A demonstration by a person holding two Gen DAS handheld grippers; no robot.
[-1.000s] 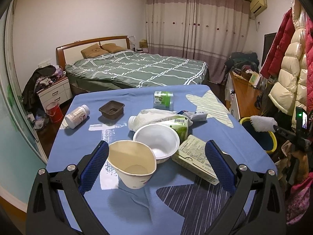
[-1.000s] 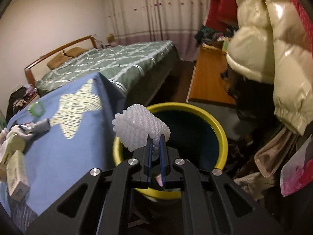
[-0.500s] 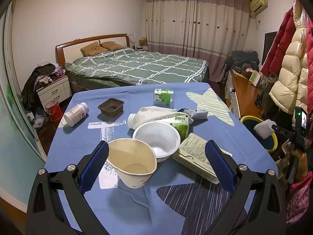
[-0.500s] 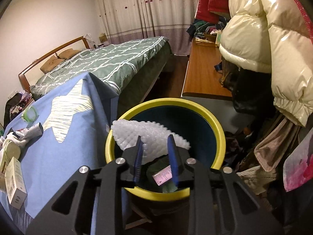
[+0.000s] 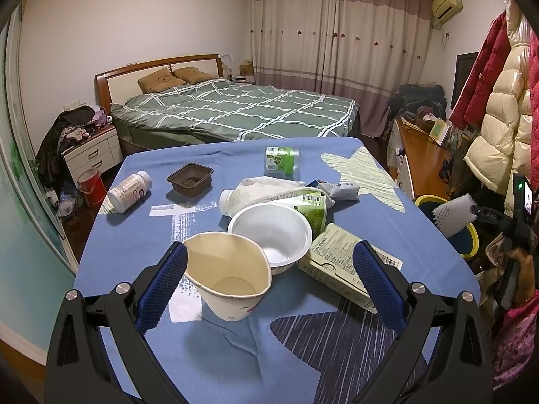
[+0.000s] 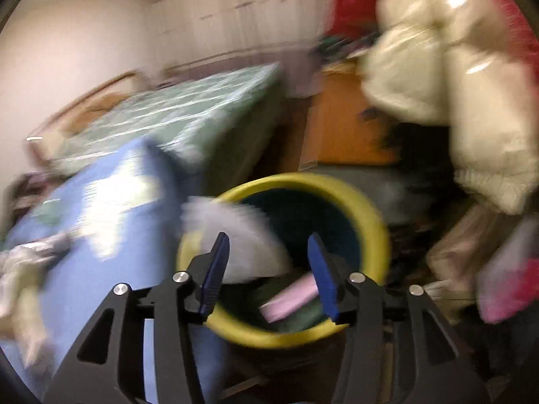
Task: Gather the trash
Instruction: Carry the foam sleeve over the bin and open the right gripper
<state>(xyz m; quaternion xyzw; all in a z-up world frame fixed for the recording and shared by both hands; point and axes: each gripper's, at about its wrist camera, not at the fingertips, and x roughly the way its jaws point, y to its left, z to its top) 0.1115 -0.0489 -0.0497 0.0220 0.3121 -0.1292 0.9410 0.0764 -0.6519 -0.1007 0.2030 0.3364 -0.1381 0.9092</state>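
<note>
Trash lies scattered over the blue-clothed worktop (image 5: 303,353), and the white bowl (image 5: 269,232) near its middle serves as the landmark. Just in front of the bowl and touching it stands a paper cup (image 5: 229,279), framed by the left gripper (image 5: 269,286), whose jaws stand wide apart and clamp nothing. Right of the bowl lies a flat carton (image 5: 340,262); behind it rests a crumpled green-and-white pouch (image 5: 279,195). Farther behind are a brown plastic tray (image 5: 191,179) and a small green pack (image 5: 281,160), and well to the left lies a white pill bottle (image 5: 129,192). Far right of the bowl, off the worktop's edge, sits the yellow-rimmed bin (image 6: 286,262). Over it the right gripper (image 6: 269,269) is blurred, its jaws parted, with the white foam wrap (image 6: 235,235) loose at the bin's left rim.
</note>
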